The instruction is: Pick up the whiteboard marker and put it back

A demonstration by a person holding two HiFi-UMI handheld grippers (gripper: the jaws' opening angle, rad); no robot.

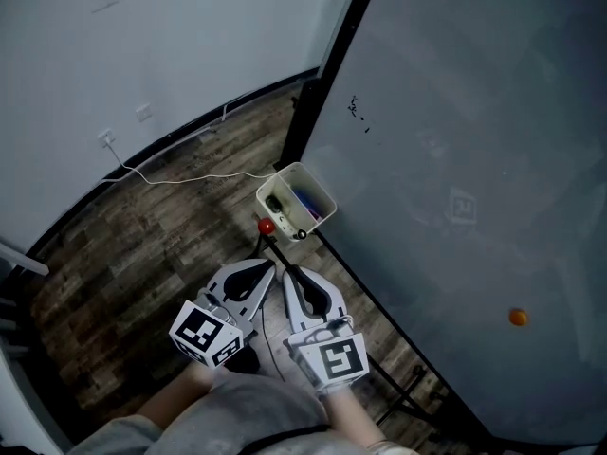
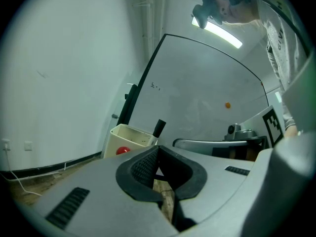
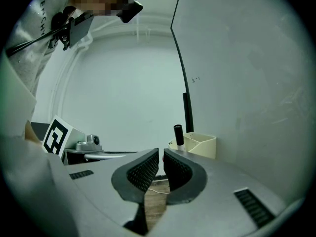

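Note:
A cream holder box (image 1: 296, 200) hangs at the lower left corner of the whiteboard (image 1: 474, 159). A black-capped whiteboard marker (image 2: 159, 128) stands upright in it, also seen in the right gripper view as the marker (image 3: 178, 135) in the box (image 3: 201, 144). Other pens lie inside the box. Both grippers are low, side by side, a short way in front of the box. My left gripper (image 1: 266, 267) is shut and empty, its pads touching. My right gripper (image 1: 288, 275) is shut with only a sliver between its pads and holds nothing.
A red ball-like knob (image 1: 266, 226) sits just below the box. An orange magnet (image 1: 518, 318) sticks to the board, and small black marks (image 1: 356, 110) are near its top. A white cable (image 1: 190, 178) runs over the wooden floor (image 1: 123, 263) along the wall.

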